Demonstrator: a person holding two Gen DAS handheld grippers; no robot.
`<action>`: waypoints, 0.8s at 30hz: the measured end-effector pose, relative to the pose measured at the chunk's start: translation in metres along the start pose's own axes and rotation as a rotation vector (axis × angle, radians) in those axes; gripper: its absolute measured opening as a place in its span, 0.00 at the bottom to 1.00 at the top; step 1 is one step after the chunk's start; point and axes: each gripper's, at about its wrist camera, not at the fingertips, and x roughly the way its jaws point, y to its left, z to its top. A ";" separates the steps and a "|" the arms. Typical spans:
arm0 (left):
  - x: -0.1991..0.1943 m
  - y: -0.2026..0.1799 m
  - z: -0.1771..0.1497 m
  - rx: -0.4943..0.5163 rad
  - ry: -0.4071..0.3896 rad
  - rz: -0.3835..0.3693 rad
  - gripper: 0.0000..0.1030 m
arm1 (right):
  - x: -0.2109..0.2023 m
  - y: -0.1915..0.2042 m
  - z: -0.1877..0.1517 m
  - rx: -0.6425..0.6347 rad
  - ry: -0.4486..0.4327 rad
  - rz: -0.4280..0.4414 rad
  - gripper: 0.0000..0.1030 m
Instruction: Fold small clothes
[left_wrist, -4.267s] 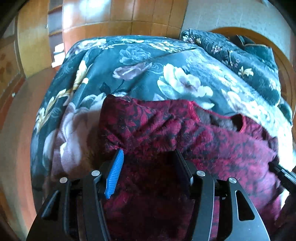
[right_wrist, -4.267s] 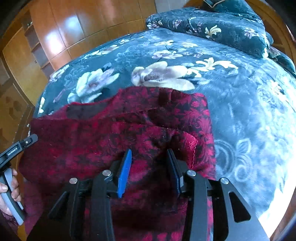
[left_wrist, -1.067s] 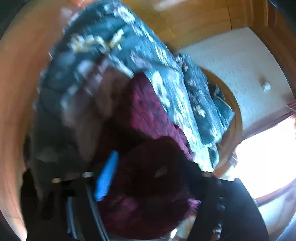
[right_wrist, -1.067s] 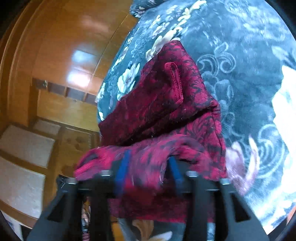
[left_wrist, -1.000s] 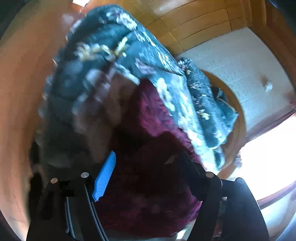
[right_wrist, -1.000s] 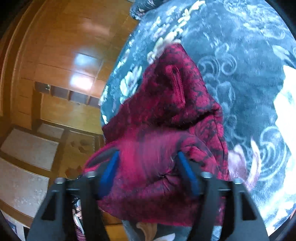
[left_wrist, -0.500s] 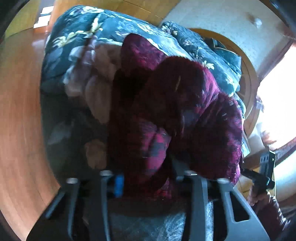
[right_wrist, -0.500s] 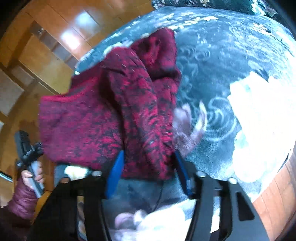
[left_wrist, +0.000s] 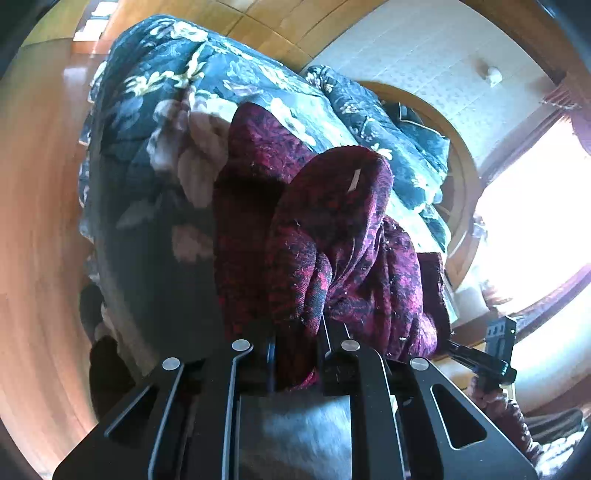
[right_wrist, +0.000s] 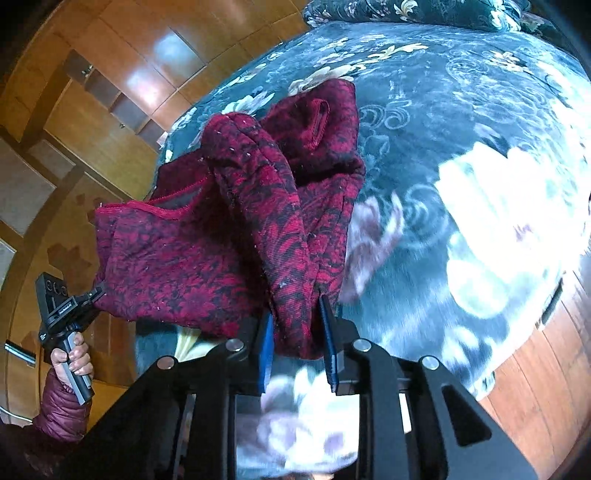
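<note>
A dark red patterned garment hangs bunched between my two grippers above the bed. My left gripper is shut on one corner of it. My right gripper is shut on the other corner of the red garment. The cloth is lifted and stretched between them, its far part still draped on the bedspread. The left gripper also shows in the right wrist view, held in a hand, and the right gripper in the left wrist view.
A dark teal floral bedspread covers the bed, with a matching pillow at the rounded wooden headboard. Wooden wardrobes stand behind. A bright window is beside the bed. The wooden floor lies below.
Both grippers have lifted the garment off the bed and drawn it back toward the bed's edge. The cloth, earlier flat on the bedspread, now hangs bunched between them.
</note>
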 end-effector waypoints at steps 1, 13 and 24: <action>-0.006 -0.002 -0.008 0.003 0.007 -0.003 0.14 | -0.007 0.000 -0.006 0.001 0.001 0.006 0.21; -0.025 -0.028 -0.029 0.143 -0.010 0.181 0.63 | -0.021 -0.011 -0.062 0.022 0.103 -0.018 0.27; 0.017 -0.070 0.011 0.377 -0.006 0.173 0.67 | -0.019 0.043 -0.014 -0.191 -0.069 -0.180 0.49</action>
